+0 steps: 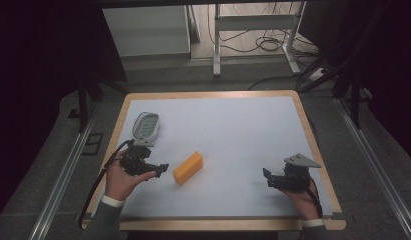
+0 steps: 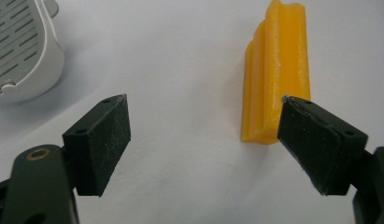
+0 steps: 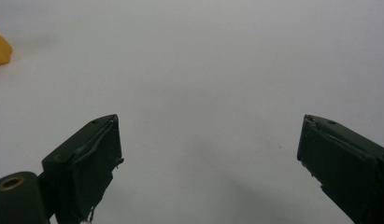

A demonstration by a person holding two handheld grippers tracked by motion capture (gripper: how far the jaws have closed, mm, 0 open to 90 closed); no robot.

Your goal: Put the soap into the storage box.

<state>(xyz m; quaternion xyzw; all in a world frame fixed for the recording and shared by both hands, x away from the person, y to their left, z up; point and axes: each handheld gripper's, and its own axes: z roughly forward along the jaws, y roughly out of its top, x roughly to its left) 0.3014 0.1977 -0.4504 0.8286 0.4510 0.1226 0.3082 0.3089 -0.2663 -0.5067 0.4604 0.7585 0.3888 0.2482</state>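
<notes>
- So the yellow block (image 1: 188, 168) is lying flat on the white table (image 1: 233, 130), near-left of the middle, just right of my left gripper (image 1: 161, 168) and not touching it.
- In the left gripper view the block (image 2: 278, 70) has stepped ridges along its length and a waxy, slightly glossy skin. My guess: light, fairly stiff plastic or foam, maybe a bit slick.
- Left gripper jaws are spread wide and hold nothing; one jaw tip sits right in front of the block's near end.
- Right gripper (image 1: 267, 176) is well off to the right, also wide and empty.
- I'd pinch it across the long flat sides near the middle, not on the ridged edge, where the pads could slide.
- The white slotted dish (image 1: 146, 125) is far-left of it, so there's room.
</notes>
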